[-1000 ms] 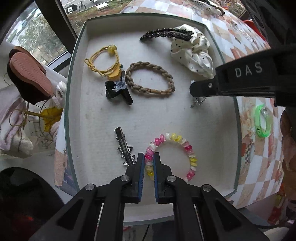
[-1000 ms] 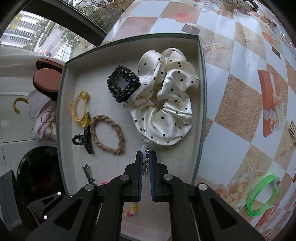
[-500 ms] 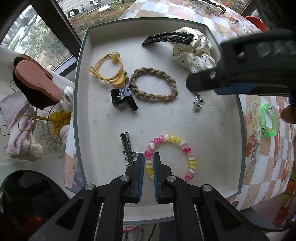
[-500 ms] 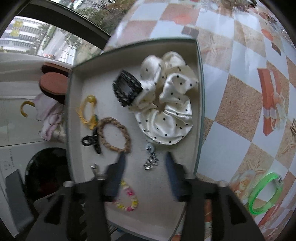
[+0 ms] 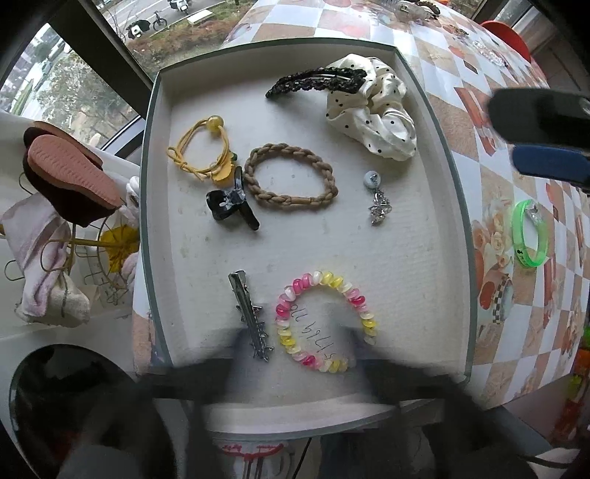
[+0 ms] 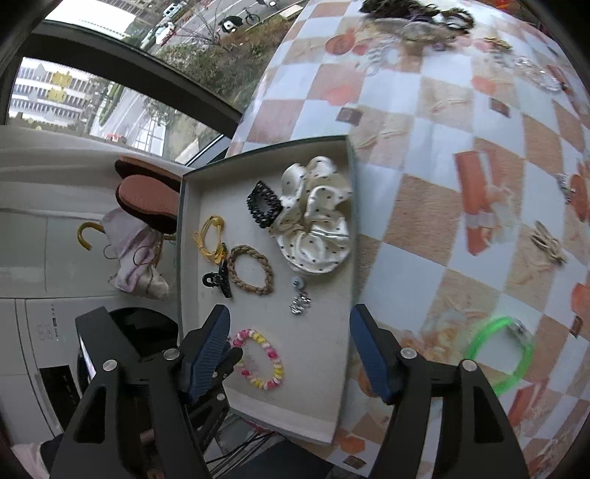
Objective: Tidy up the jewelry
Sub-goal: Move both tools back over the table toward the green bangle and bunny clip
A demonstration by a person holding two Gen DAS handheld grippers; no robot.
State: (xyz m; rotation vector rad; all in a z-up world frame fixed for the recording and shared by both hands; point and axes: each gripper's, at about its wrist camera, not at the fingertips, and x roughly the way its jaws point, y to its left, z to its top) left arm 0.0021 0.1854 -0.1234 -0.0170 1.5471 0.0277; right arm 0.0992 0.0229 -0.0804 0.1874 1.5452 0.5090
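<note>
A white tray (image 5: 451, 206) holds jewelry: a silver charm (image 5: 379, 200), a braided brown band (image 5: 291, 177), a yellow hair tie (image 5: 202, 153), a black claw clip (image 5: 230, 204), a silver clip (image 5: 250, 317), a pink-yellow bead bracelet (image 5: 324, 320), a polka-dot scrunchie (image 5: 376, 118) and a black barrette (image 5: 317, 83). My right gripper (image 6: 291, 350) is open and empty, raised above the tray's near end, with the charm (image 6: 300, 298) lying apart beyond it. My left gripper shows only as a dark blur at the bottom of its view. A green bracelet (image 6: 501, 353) lies on the checkered table.
The checkered tablecloth (image 6: 442, 147) carries more jewelry at its far edge (image 6: 413, 14) and a wooden clip (image 6: 547, 243) at right. Slippers (image 5: 62, 173) and cloth hang off the table's left side. A washing machine (image 6: 44, 331) stands below.
My right gripper opened, let the silver charm drop in the tray, then rose and drew back to the right. The left gripper pulled back and blurred.
</note>
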